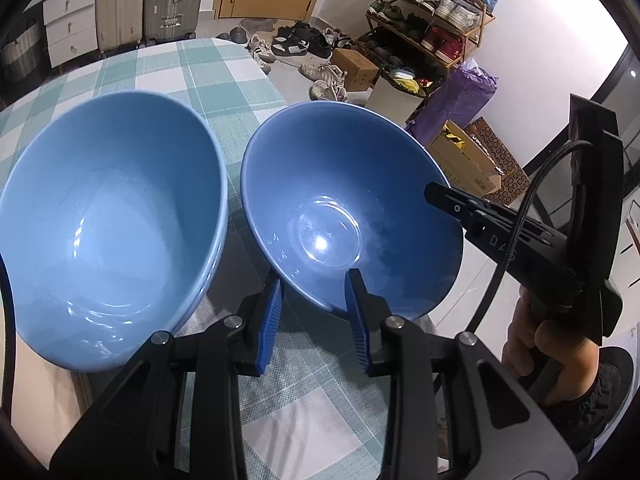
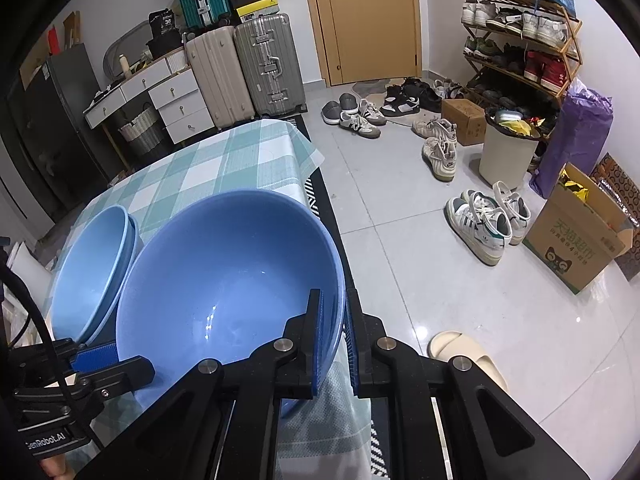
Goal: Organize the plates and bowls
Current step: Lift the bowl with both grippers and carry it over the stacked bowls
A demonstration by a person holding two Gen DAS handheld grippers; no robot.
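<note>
A blue bowl (image 1: pixel 344 208) is tilted over the checked tablecloth (image 1: pixel 192 68). My left gripper (image 1: pixel 316 316) straddles its near rim with one pad inside and one outside, and a gap shows. My right gripper (image 2: pixel 332 344) is shut on the same bowl (image 2: pixel 224 280) at its right rim; it shows at the right of the left wrist view (image 1: pixel 444 196). A stack of lighter blue bowls (image 1: pixel 108 220) sits to the left on the table, also in the right wrist view (image 2: pixel 92 268). My left gripper (image 2: pixel 96 360) shows at the lower left of the right wrist view.
The table's right edge (image 2: pixel 312 160) drops to a tiled floor with several shoes (image 2: pixel 484 220), a cardboard box (image 2: pixel 576 236), a bin (image 2: pixel 508 152) and a slipper (image 2: pixel 464 352). Suitcases (image 2: pixel 240 64), drawers and a shoe rack (image 2: pixel 520 28) stand beyond.
</note>
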